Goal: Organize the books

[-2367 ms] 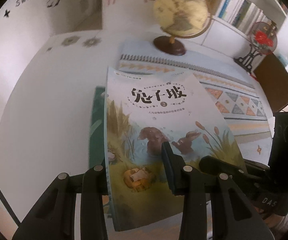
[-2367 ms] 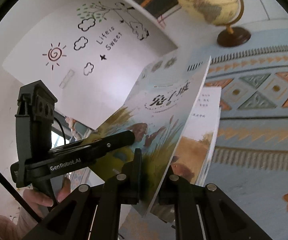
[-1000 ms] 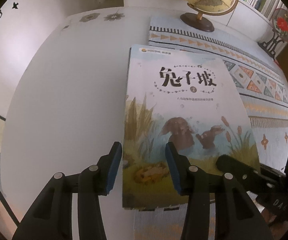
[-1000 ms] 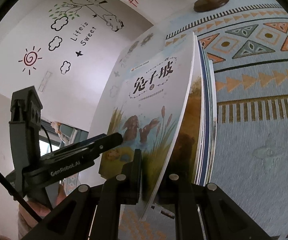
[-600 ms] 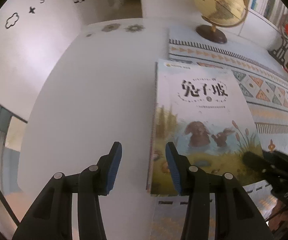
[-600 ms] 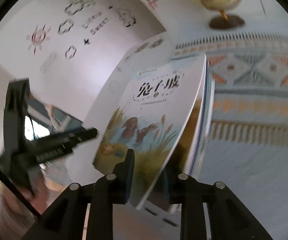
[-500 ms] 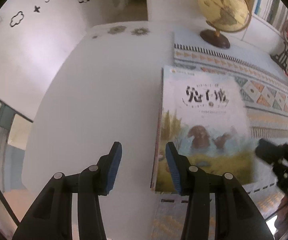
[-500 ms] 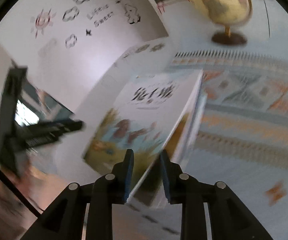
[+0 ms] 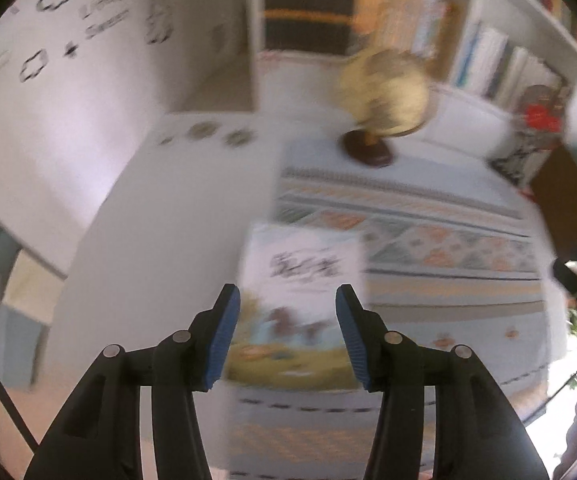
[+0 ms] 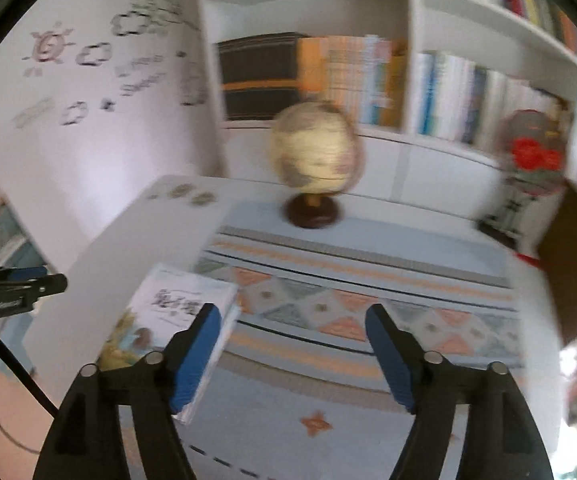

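White wall with cloud and sun decals (image 10: 88, 56) fills the left of both views; we read the scene from there rightward. Next comes the bare white counter (image 9: 176, 216), then the patterned runner (image 10: 368, 280) that covers its right part. Our left gripper (image 9: 288, 332) hangs above the counter; its fingers (image 9: 224, 332) stand apart and are opening, with nothing between them. Directly below, the book stack (image 9: 300, 304) lies flat at the left edge of the runner, illustrated cover up, edges roughly squared; the frame is blurred, so we cannot count the volumes. In the right wrist view the same stack sits low and left, partly behind the left pad. Our right gripper (image 10: 292, 356) is also empty, its fingers wide and opening over the runner. Further right and behind stand a globe (image 10: 312, 152) and a bookshelf (image 10: 408, 92) packed with upright books. We judge the books to be thin, light softcovers: the covers will flex and the glossy faces may slide on one another. We would therefore take hold at the spine side or across the whole stack's thickness, not at a loose cover corner, and support the far edge with the second gripper.
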{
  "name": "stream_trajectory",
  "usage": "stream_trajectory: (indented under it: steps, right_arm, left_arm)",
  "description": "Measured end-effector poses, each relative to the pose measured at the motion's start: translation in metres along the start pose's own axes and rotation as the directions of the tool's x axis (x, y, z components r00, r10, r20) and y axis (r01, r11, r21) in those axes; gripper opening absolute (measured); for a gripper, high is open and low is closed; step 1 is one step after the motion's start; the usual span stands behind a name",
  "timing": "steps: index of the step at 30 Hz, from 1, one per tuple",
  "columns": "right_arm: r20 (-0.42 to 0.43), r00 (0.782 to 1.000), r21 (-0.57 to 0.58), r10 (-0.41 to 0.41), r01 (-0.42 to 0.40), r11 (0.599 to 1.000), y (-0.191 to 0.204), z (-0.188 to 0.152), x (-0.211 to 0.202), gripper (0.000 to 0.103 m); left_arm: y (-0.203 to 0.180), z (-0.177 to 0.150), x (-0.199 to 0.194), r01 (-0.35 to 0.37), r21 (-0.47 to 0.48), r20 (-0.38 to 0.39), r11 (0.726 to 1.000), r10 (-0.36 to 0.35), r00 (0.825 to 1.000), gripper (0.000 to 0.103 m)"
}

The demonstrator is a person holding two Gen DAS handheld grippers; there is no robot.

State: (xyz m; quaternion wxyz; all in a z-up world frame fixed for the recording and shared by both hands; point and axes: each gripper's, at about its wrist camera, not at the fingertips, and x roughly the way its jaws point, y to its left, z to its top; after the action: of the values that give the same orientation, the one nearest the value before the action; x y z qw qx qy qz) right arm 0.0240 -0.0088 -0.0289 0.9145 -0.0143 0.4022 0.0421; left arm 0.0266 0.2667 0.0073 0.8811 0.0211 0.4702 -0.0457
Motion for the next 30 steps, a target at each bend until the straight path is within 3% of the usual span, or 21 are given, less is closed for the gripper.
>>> stream_trajectory:
  steps: [4,8,12,17,30]
  right_arm:
    - [0.013,0.998,0.043,-0.069,0.069,0.997,-0.013,0.004,-0.029,0.078]
    - [-0.010,0.996,0.119,-0.092,0.093,0.989,-0.033,-0.002,-0.043,0.079]
    - [-0.030,0.993,0.175,-0.113,0.116,0.978,-0.054,-0.009,-0.050,0.079]
    - [-0.043,0.989,0.184,-0.138,0.144,0.972,-0.074,-0.013,-0.049,0.079]
    - [-0.070,0.993,0.164,-0.091,0.102,0.981,-0.088,-0.008,-0.026,0.079]
  left_arm:
    - [-0.052,0.015,-0.015,0.076,0.042,0.052,0.996,-0.079,0.996,0.080]
    - [-0.100,0.019,-0.017,0.117,0.103,0.069,0.988,-0.124,0.990,0.089]
    - [-0.132,0.014,-0.007,0.135,0.157,0.036,0.978,-0.142,0.989,0.090]
    - [-0.161,0.002,0.005,0.113,0.197,-0.011,0.974,-0.113,0.994,0.090]
    - [-0.172,0.007,0.012,0.066,0.140,-0.013,0.988,-0.065,0.998,0.091]
